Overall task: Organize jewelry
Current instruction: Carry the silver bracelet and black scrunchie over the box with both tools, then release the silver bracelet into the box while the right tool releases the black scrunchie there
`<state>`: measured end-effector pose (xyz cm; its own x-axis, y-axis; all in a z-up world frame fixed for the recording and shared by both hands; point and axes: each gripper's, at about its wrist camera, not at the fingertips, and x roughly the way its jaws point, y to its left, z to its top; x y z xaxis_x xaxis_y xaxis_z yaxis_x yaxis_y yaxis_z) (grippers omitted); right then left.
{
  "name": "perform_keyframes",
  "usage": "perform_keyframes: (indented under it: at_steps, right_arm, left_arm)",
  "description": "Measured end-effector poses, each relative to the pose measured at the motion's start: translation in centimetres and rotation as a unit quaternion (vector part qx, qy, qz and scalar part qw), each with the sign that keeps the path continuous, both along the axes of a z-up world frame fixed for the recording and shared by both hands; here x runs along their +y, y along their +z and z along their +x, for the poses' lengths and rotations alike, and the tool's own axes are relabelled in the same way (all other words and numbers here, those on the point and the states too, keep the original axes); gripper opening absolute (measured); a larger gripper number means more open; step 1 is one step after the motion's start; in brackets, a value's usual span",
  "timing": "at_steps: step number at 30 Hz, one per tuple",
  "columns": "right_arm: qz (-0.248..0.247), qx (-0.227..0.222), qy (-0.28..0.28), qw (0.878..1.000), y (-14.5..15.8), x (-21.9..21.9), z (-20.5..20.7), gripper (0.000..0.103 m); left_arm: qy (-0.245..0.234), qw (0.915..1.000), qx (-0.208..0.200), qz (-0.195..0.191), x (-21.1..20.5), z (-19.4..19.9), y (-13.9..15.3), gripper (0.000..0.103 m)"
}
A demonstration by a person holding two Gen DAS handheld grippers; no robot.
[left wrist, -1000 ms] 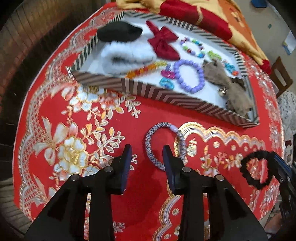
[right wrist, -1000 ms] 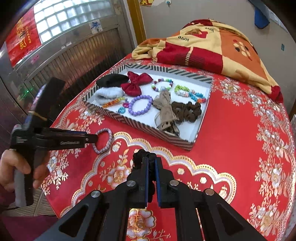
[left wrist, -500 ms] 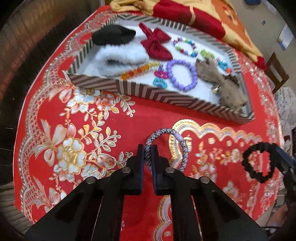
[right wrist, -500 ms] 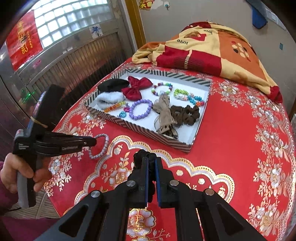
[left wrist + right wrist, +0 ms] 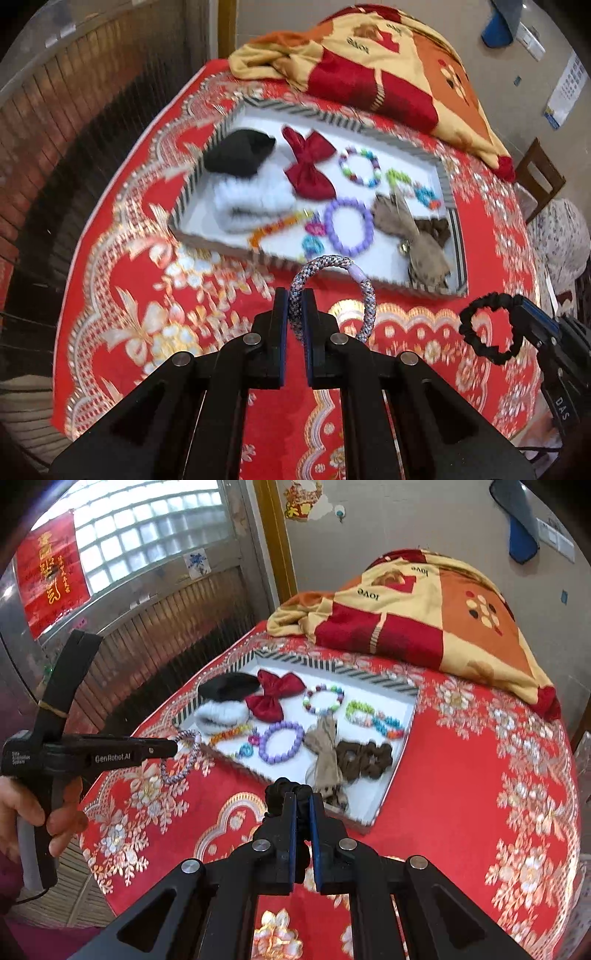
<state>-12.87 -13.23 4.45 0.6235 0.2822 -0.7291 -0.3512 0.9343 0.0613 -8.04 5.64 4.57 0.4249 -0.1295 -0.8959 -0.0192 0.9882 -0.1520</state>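
My left gripper (image 5: 295,308) is shut on a grey-blue braided bracelet (image 5: 364,295) and holds it above the red cloth, just before the striped tray (image 5: 192,192). The bracelet also shows in the right wrist view (image 5: 183,755), beside the tray's (image 5: 397,760) near-left corner. My right gripper (image 5: 302,805) is shut on a black scrunchie (image 5: 286,786), lifted over the cloth before the tray. The scrunchie (image 5: 480,334) shows at the right of the left wrist view. The tray holds a red bow (image 5: 271,694), a purple bead bracelet (image 5: 282,740), a brown scrunchie (image 5: 364,758) and other pieces.
A yellow and red blanket (image 5: 417,616) lies heaped behind the tray. The round table with its red floral cloth (image 5: 480,794) drops off on the left toward a metal gate (image 5: 155,616). A wooden chair (image 5: 539,177) stands at the far right.
My left gripper closed on the braided bracelet and lifted it off the cloth toward the tray. My right gripper stayed shut on the black scrunchie and rose slightly.
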Motion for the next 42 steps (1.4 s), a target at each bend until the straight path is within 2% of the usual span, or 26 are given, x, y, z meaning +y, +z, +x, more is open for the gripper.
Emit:
perform_keyframes:
  at_steps: [8, 18, 32, 42]
  right_arm:
    - [0.001, -0.004, -0.01, 1.0, 1.3, -0.2, 4.6, 0.006]
    - [0.008, 0.016, -0.031, 0.999, 0.7, 0.0, 11.6, 0.006]
    - [0.028, 0.075, -0.044, 0.996, -3.2, 1.0, 20.2, 0.006]
    - [0.025, 0.106, -0.059, 0.992, -6.4, 0.6, 23.4, 0.006]
  left_arm:
    - [0.006, 0.9996, -0.02, 0.019, 1.2, 4.5, 1.6, 0.006]
    - [0.016, 0.9995, -0.016, 0.021, 2.2, 12.0, 1.0, 0.006]
    - [0.021, 0.9995, 0.019, 0.017, 2.1, 20.8, -2.4, 0.006]
    - [0.038, 0.9975, 0.048, 0.035, 2.2, 24.5, -6.0, 0.006]
